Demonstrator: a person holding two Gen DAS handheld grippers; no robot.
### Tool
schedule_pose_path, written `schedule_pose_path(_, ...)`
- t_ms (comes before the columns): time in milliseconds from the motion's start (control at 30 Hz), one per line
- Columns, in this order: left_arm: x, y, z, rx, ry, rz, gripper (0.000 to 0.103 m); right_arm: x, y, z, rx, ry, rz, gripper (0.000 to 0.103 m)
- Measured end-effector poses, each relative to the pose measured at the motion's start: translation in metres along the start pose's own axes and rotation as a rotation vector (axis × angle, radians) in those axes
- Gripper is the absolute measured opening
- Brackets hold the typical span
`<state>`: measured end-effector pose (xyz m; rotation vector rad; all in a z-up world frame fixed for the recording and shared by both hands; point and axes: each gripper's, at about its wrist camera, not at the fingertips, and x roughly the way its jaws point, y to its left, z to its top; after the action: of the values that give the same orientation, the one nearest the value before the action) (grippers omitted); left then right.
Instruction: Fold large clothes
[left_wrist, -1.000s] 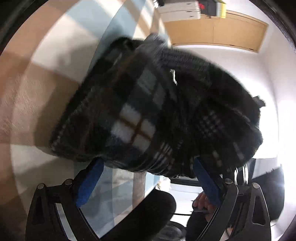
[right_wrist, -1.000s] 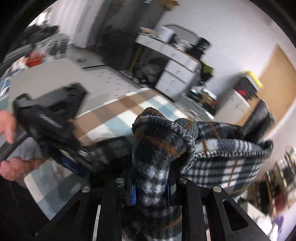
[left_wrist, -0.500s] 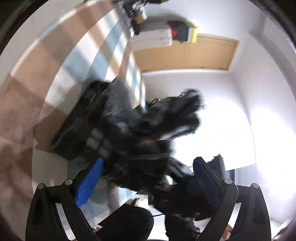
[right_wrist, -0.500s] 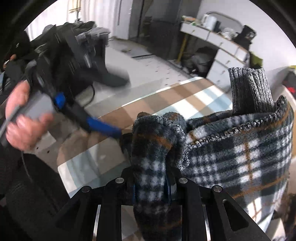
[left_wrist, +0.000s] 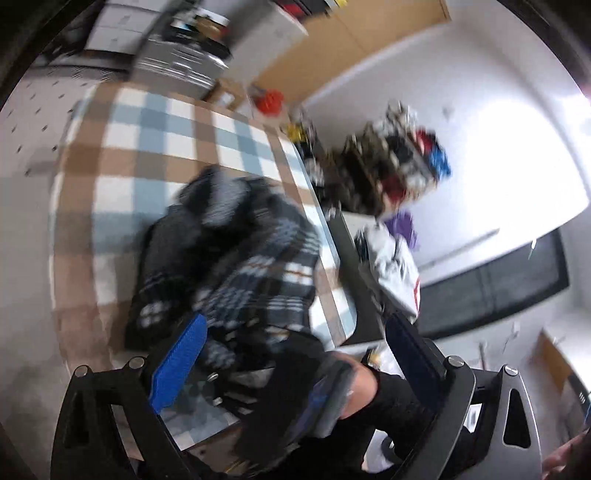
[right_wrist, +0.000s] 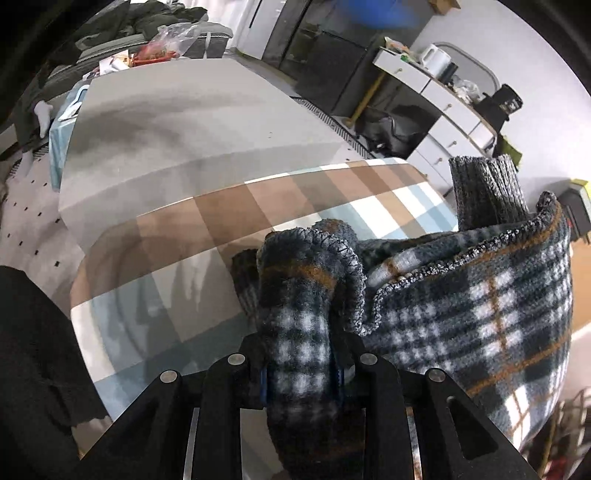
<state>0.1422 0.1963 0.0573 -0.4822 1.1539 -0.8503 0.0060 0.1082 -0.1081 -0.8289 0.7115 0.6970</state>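
Observation:
A dark plaid fleece garment (right_wrist: 480, 314) with orange lines and a grey ribbed cuff hangs bunched over the checked table. My right gripper (right_wrist: 301, 369) is shut on a thick fold of the garment. In the left wrist view the garment (left_wrist: 255, 273) is a blurred heap on the table near its front right corner. My left gripper (left_wrist: 295, 354) is open with blue pads (left_wrist: 181, 362), empty, a little back from the heap. The right hand and its gripper (left_wrist: 328, 402) show between the left fingers.
The table wears a brown, blue and white checked cloth (right_wrist: 229, 221) (left_wrist: 155, 140). A grey surface (right_wrist: 177, 110) lies beyond it. White drawers (right_wrist: 443, 122) line the wall. A cluttered rack (left_wrist: 391, 173) and a white cloth (left_wrist: 399, 266) stand right of the table.
My left gripper has let go of the garment and drawn back, swinging to the right. My right gripper keeps its hold, and the left hand has gone from its view.

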Motion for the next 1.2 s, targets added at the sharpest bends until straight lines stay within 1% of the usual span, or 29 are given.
schedule_pose_path(33,0.016,-0.013,0.014,0.023,0.068,0.041,0.095,0.001,0.001,-0.001,0.000,-0.004,-0.009,0.025)
schedule_pose_path(67,0.023,-0.015,0.015,0.035,0.113,0.077,0.095,0.002,0.002,-0.001,0.004,-0.004,-0.015,0.025)
schedule_pose_path(133,0.056,-0.024,0.038,0.046,0.205,0.168,0.095,0.003,0.004,0.000,0.004,-0.007,-0.033,0.026)
schedule_pose_path(167,0.063,-0.023,0.041,0.036,0.238,0.211,0.095,0.005,0.006,-0.001,0.001,-0.007,-0.044,0.027)
schedule_pose_path(200,0.069,-0.023,0.041,0.038,0.265,0.237,0.095,0.003,0.007,0.000,-0.001,-0.008,-0.052,0.027)
schedule_pose_path(233,0.083,-0.020,0.046,0.028,0.295,0.269,0.095,0.004,0.009,-0.001,-0.009,-0.010,-0.064,0.028)
schedule_pose_path(267,0.083,-0.018,0.045,0.010,0.317,0.289,0.095,0.004,0.011,-0.001,-0.013,-0.009,-0.072,0.029)
schedule_pose_path(300,0.099,-0.012,0.048,-0.004,0.365,0.311,0.095,0.004,0.012,-0.001,-0.014,-0.008,-0.078,0.029)
schedule_pose_path(400,0.121,-0.005,0.054,-0.002,0.409,0.371,0.095,0.008,0.014,0.002,-0.030,0.006,-0.093,0.031)
schedule_pose_path(433,0.128,0.002,0.059,-0.014,0.414,0.398,0.095,0.010,0.013,0.004,-0.029,0.012,-0.093,0.032)
schedule_pose_path(500,0.137,0.013,0.068,-0.057,0.422,0.429,0.095,0.013,0.014,0.006,-0.046,0.024,-0.094,0.033)
schedule_pose_path(533,0.143,0.024,0.072,-0.081,0.434,0.436,0.095,0.015,0.015,0.007,-0.053,0.030,-0.085,0.038)
schedule_pose_path(567,0.145,0.031,0.074,-0.097,0.441,0.440,0.095,0.017,0.016,0.008,-0.063,0.038,-0.075,0.046)
schedule_pose_path(600,0.146,0.032,0.077,-0.104,0.446,0.442,0.095,0.017,0.018,0.008,-0.071,0.043,-0.070,0.049)
schedule_pose_path(633,0.149,0.041,0.080,-0.115,0.448,0.445,0.096,0.020,0.021,0.008,-0.091,0.051,-0.067,0.059)
schedule_pose_path(667,0.146,0.041,0.081,-0.119,0.451,0.439,0.096,0.022,0.024,0.008,-0.106,0.053,-0.059,0.072)
schedule_pose_path(700,0.146,0.044,0.082,-0.116,0.459,0.425,0.096,0.023,0.027,0.007,-0.112,0.053,-0.050,0.081)
schedule_pose_path(733,0.146,0.049,0.083,-0.120,0.464,0.409,0.096,0.025,0.031,0.005,-0.125,0.054,-0.033,0.097)
schedule_pose_path(767,0.142,0.048,0.083,-0.127,0.467,0.404,0.096,0.026,0.034,0.003,-0.140,0.054,-0.033,0.103)
schedule_pose_path(833,0.137,0.048,0.082,-0.113,0.477,0.398,0.096,0.025,0.041,-0.003,-0.182,0.053,-0.066,0.103)
schedule_pose_path(900,0.132,0.044,0.080,-0.102,0.483,0.402,0.096,0.021,0.044,-0.009,-0.208,0.060,-0.075,0.103)
schedule_pose_path(967,0.130,0.038,0.079,-0.093,0.493,0.398,0.096,0.011,0.041,-0.015,-0.209,0.065,-0.050,0.103)
schedule_pose_path(1000,0.126,0.037,0.077,-0.088,0.490,0.413,0.096,0.007,0.040,-0.018,-0.210,0.064,-0.041,0.103)
schedule_pose_path(1033,0.123,0.036,0.075,-0.087,0.492,0.417,0.096,-0.001,0.038,-0.022,-0.216,0.043,-0.022,0.103)
schedule_pose_path(1100,0.123,0.031,0.069,-0.094,0.493,0.412,0.096,-0.004,0.033,-0.025,-0.200,0.041,0.020,0.103)
schedule_pose_path(1133,0.118,0.024,0.065,-0.089,0.492,0.404,0.096,-0.004,0.031,-0.024,-0.189,0.045,0.036,0.103)
schedule_pose_path(1200,0.105,0.005,0.057,-0.051,0.466,0.397,0.096,0.000,0.027,-0.023,-0.174,0.047,0.078,0.103)
